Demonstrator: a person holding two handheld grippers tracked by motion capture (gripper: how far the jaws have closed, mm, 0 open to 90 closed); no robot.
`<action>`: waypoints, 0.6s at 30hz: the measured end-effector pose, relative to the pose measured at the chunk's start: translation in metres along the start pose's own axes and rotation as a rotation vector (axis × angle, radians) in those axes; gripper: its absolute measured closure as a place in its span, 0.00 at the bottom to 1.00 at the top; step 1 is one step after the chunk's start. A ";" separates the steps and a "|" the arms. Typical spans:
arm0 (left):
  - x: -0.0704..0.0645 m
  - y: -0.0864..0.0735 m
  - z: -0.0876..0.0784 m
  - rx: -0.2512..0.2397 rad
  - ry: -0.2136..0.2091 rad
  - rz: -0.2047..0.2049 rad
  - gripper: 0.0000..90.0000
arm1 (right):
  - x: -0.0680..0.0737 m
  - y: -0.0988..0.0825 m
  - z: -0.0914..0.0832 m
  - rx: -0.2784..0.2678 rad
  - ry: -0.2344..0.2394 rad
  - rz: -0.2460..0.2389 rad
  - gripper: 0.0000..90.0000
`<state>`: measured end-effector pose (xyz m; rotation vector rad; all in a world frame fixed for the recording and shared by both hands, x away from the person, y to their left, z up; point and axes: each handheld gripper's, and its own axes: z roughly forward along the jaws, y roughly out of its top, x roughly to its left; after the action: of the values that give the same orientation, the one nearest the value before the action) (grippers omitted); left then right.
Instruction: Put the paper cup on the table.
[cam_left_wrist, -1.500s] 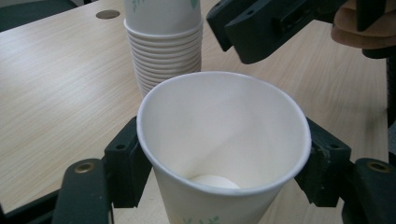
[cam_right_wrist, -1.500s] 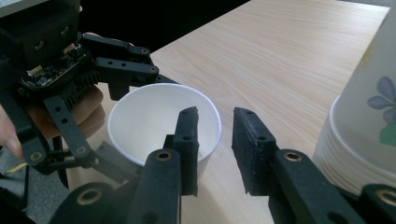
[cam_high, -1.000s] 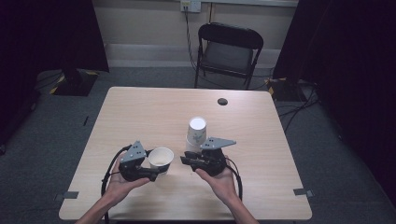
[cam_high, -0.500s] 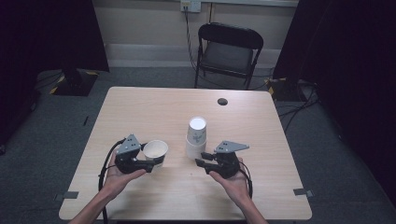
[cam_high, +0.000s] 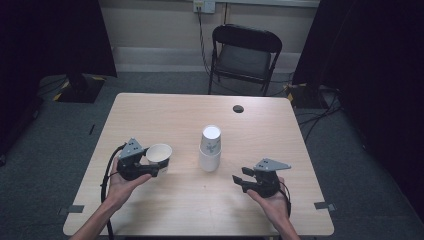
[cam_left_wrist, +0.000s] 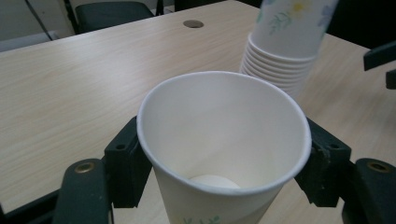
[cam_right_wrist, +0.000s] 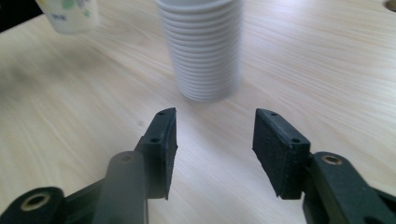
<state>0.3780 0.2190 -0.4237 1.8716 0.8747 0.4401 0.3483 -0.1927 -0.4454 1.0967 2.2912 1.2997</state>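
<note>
A white paper cup (cam_high: 159, 154) with a small green print stands upright between the jaws of my left gripper (cam_high: 152, 168), left of the table's middle. In the left gripper view the cup (cam_left_wrist: 224, 126) is empty and both pads of the left gripper (cam_left_wrist: 224, 163) press on its sides. An upside-down stack of paper cups (cam_high: 210, 150) stands at mid-table, to the right of the held cup. My right gripper (cam_high: 241, 178) hovers near the front right and points at the stack (cam_right_wrist: 203, 51). The right gripper (cam_right_wrist: 215, 140) has just been opening its jaws, with nothing between them.
The wooden table (cam_high: 165, 115) has a small dark round disc (cam_high: 238, 108) near its far edge. A black folding chair (cam_high: 245, 55) stands behind the table. Cables lie on the floor at the far right.
My right gripper has drawn away from the held cup, to the right and toward the front edge, and its jaws stand wider. The left gripper has shifted left with the cup.
</note>
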 end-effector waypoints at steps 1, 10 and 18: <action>0.002 0.002 0.001 0.001 0.010 0.003 0.33 | -0.003 -0.002 -0.001 -0.003 -0.007 0.006 0.53; 0.019 0.007 0.018 0.046 0.056 -0.015 0.34 | -0.025 -0.015 -0.009 0.040 -0.068 0.066 0.37; 0.038 -0.003 0.036 0.069 0.094 -0.068 0.34 | -0.043 -0.033 -0.015 0.096 -0.131 0.091 0.29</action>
<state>0.4257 0.2253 -0.4452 1.8904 1.0247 0.4645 0.3530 -0.2437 -0.4699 1.2914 2.2508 1.1233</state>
